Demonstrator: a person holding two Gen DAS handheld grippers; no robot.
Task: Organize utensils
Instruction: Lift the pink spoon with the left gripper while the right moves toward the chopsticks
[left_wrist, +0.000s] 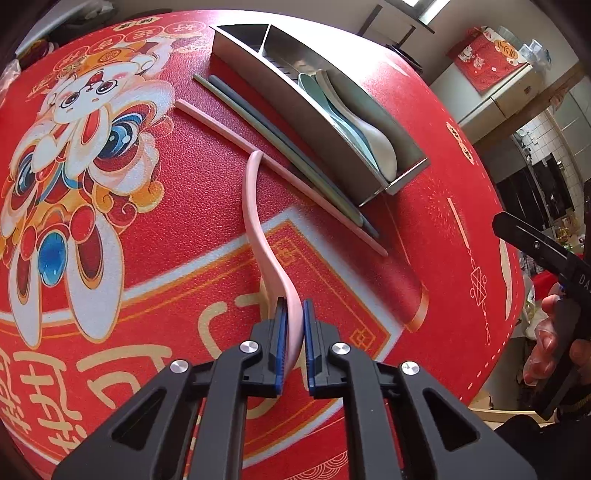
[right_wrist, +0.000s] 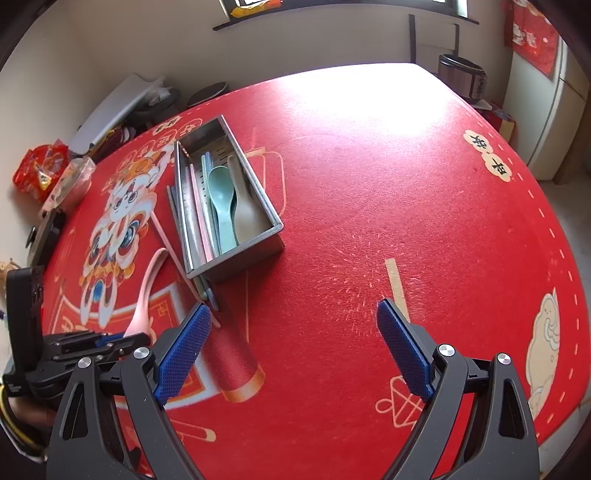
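From my left wrist camera, my left gripper (left_wrist: 293, 325) is clamped on the bowl end of a pink spoon (left_wrist: 258, 221), its blue pads (left_wrist: 277, 332) pressing both sides. The spoon's curved handle runs away from the gripper toward the metal utensil box (left_wrist: 406, 173), its tip touching a pink chopstick (left_wrist: 280, 173) that lies on the red tablecloth (left_wrist: 147, 229) just beside the box's near wall. Between that pink chopstick and the box lie a green chopstick (left_wrist: 258, 125) and a grey-blue chopstick (left_wrist: 236, 94), side by side along the box wall. Inside the box's larger compartment, a teal spoon (right_wrist: 219, 184) and a beige spoon (right_wrist: 245, 214) rest together, with more chopsticks (right_wrist: 201, 206) beside them toward the box's divider. From my right wrist camera, the pink spoon lies to the left of the box, its bowl end hidden in the left gripper low in that view. My right gripper (right_wrist: 293, 347) hangs above bare tablecloth to the near right of the box, well apart from it, jaws spread wide with nothing between them.
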